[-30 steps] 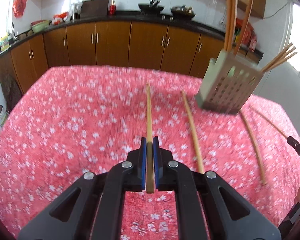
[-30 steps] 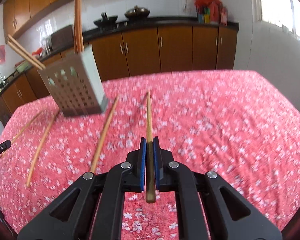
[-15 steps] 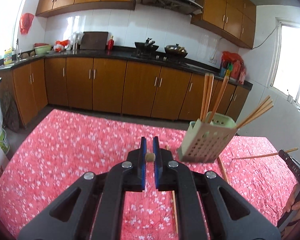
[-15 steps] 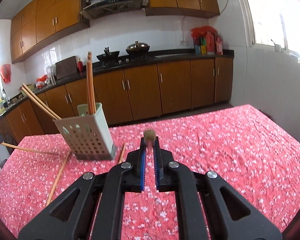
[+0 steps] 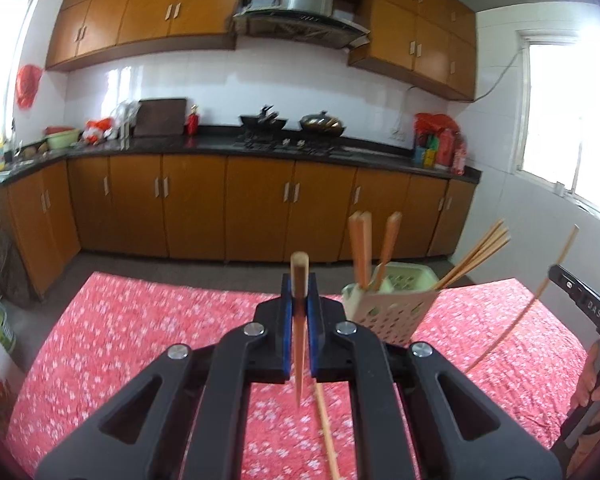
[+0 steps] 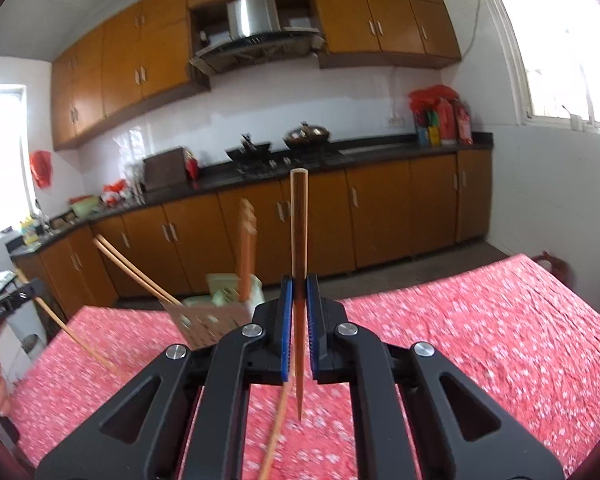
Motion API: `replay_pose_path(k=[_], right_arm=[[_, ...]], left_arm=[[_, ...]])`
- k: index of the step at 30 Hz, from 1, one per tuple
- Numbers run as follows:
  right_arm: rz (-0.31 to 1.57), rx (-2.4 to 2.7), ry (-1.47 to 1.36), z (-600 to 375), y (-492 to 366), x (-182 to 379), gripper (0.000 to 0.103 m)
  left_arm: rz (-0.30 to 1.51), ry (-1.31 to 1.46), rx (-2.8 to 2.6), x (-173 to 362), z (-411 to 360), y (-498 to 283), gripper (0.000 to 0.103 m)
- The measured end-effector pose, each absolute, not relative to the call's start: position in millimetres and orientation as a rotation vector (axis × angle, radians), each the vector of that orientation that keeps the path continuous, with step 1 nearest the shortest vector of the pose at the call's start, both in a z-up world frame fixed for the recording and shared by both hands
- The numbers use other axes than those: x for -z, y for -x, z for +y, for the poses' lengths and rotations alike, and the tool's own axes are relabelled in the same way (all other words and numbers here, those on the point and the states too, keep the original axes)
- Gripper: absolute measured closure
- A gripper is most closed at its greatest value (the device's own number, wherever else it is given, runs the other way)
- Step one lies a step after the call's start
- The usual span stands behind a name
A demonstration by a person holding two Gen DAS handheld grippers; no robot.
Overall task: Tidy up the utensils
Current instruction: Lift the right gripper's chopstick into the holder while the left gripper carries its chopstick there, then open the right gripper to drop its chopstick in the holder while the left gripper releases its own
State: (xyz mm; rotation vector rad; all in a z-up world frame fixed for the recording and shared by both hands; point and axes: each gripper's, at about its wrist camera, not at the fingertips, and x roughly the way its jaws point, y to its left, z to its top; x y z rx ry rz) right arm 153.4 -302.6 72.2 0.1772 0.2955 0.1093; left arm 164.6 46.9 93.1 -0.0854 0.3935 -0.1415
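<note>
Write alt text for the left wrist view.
The left gripper clamps a wooden chopstick upright above a red floral tablecloth. To its right, a perforated holder already contains several chopsticks; wooden kitchen cabinets fill the background.

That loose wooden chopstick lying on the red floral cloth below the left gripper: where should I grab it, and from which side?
Both grippers are full now. Once one is free, take the loose wooden chopstick near mid-length, from straight above, jaws across its thin shaft. It lies flat on the red floral cloth, so no end sticks up to pinch.
</note>
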Motion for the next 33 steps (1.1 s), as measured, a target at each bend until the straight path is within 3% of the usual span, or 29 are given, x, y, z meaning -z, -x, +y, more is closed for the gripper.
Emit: replay_pose_path(k=[19,26,33], right_arm=[[0.082,-0.167,-0.255,-276.7,-199.4,-132.9,0.095],[0.135,-0.148,-0.256,-271.3,-232.4,-111.5,0.095],[0.191,-0.154,-0.229,-263.2,-240.8,-93.4,0.095]], left_arm=[[0.112,0.149,0.164,-197.6,-26.2,-218.9,0.096],[0.069,0.199,0.13,-185.9,-31.7,-251.7,0.096],[0.151,0.192,0.147,-151.2,-35.3,-278.1,0.096]])
